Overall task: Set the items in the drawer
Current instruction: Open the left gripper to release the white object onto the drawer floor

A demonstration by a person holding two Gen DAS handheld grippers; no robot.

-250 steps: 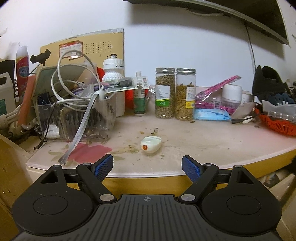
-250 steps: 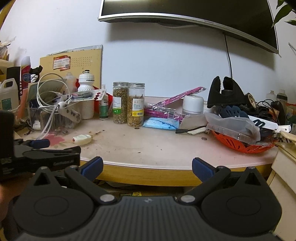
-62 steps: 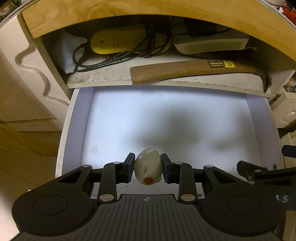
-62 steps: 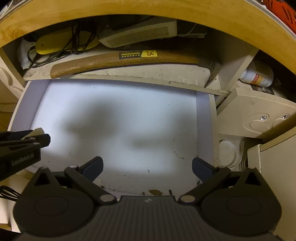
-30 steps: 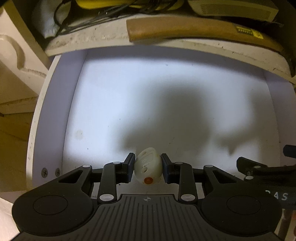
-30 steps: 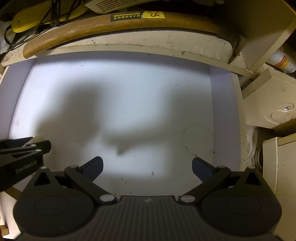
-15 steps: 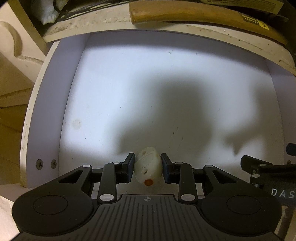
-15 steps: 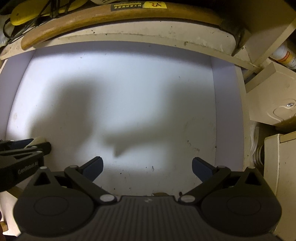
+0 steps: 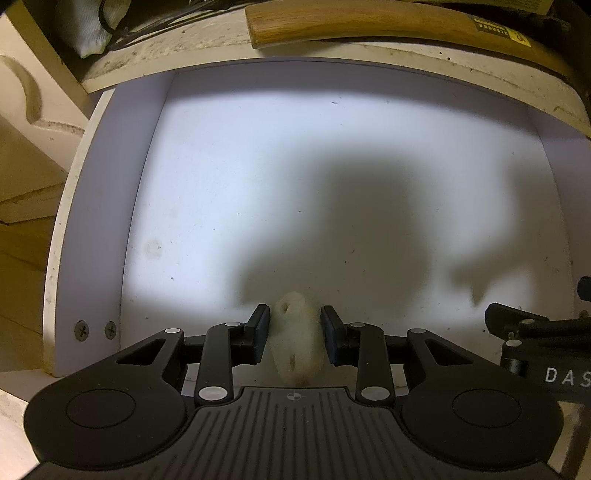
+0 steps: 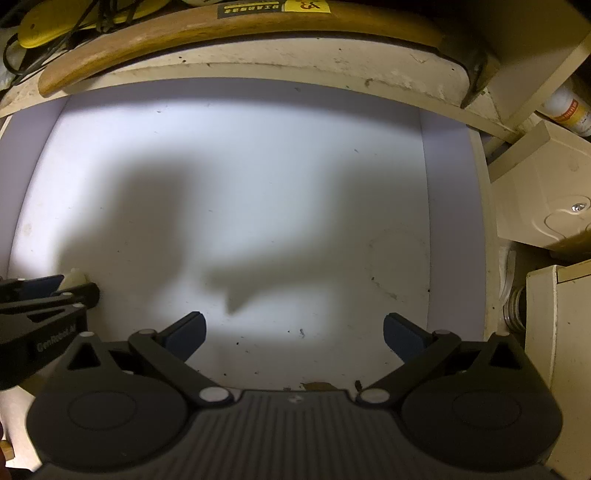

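The open white drawer (image 9: 96, 229) fills both views, its floor bare and lit. In the left wrist view my left gripper (image 9: 295, 325) has its jaws a small gap off each side of a small white oval object (image 9: 295, 343), which has rolled so its orange dot is hidden. It seems to rest at the drawer's front. In the right wrist view my right gripper (image 10: 293, 332) is wide open and empty over the drawer's front, with the left gripper (image 10: 55, 291) and the white object (image 10: 74, 277) at the far left.
A wooden-handled hammer (image 10: 221, 33) lies on the shelf behind the drawer, with a yellow device and black cables (image 10: 48, 26) at its left. Cream cabinet parts (image 10: 546, 199) and a bottle (image 10: 565, 107) stand to the right. Small debris lies near the drawer front (image 10: 314, 386).
The left gripper's jaws have parted slightly from the white object, which has rolled so its orange dot no longer shows. Both grippers moved lower into the drawer.
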